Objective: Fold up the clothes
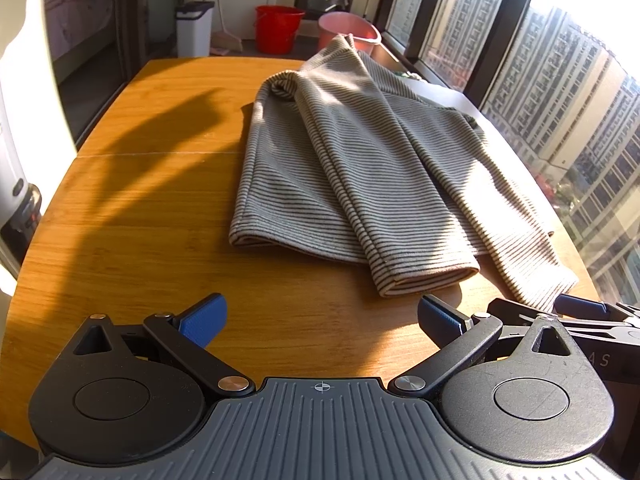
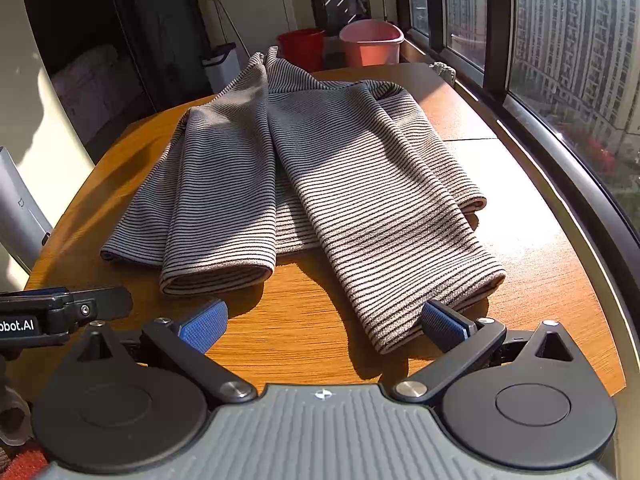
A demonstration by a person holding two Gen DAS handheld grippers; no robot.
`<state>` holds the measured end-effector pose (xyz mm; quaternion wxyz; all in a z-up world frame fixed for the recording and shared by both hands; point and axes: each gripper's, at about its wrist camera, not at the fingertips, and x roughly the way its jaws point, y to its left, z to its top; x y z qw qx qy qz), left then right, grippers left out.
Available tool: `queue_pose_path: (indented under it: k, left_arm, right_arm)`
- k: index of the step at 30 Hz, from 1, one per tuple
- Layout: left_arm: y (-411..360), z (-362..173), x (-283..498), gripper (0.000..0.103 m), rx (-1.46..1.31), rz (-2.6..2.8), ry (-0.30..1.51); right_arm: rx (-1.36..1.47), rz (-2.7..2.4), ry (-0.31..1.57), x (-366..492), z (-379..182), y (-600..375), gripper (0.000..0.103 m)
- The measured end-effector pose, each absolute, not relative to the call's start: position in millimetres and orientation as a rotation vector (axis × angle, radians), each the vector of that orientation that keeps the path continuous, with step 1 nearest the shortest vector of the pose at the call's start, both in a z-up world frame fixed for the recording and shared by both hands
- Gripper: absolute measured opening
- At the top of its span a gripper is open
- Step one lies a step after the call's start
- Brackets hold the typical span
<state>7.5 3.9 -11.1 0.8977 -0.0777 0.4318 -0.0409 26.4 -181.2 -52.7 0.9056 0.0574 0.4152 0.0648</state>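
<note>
Wooden table (image 1: pixel 140 208) – striped garment (image 1: pixel 340 168); claws empty.

The striped garment (image 2: pixel 304 184) lies folded over itself on the table (image 1: pixel 140 208), so its underside and whatever the folded layers cover cannot be seen. In the left wrist view its far right edge runs behind the right gripper (image 1: pixel 580 312), which the picture's right edge cuts off. In the right wrist view the left gripper (image 2: pixel 52 312) is cropped at the left edge, its lettering only partly readable. The red bucket (image 2: pixel 300 46) is half hidden behind the garment's raised far end.
</note>
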Motion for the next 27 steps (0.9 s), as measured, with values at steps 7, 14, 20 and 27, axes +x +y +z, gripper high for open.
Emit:
queue_pose_path:
  k: [7, 14, 20, 27]
  left_arm:
    - [3.6, -11.7, 8.7, 0.103, -0.157, -0.088, 0.897]
    - [3.7, -12.7, 10.0, 0.103, -0.156, -0.085, 0.901]
    - [1.7, -15.7, 11.5, 0.103, -0.151, -0.086, 0.911]
    - [2.2, -17.6, 11.7, 0.103, -0.15, -0.088, 0.919]
  right_arm:
    - [0.117, 0.132, 0.86, 27.7, -52.7, -181.0, 0.103]
    - [0.11, 0.128, 0.858, 31.9, -52.6, -181.7, 0.103]
    - [0.104, 0.134, 0.86, 33.7, -53.7, -180.0, 0.103]
    - [0.106, 0.136, 0.863, 34.3, -55.0, -181.0, 0.103]
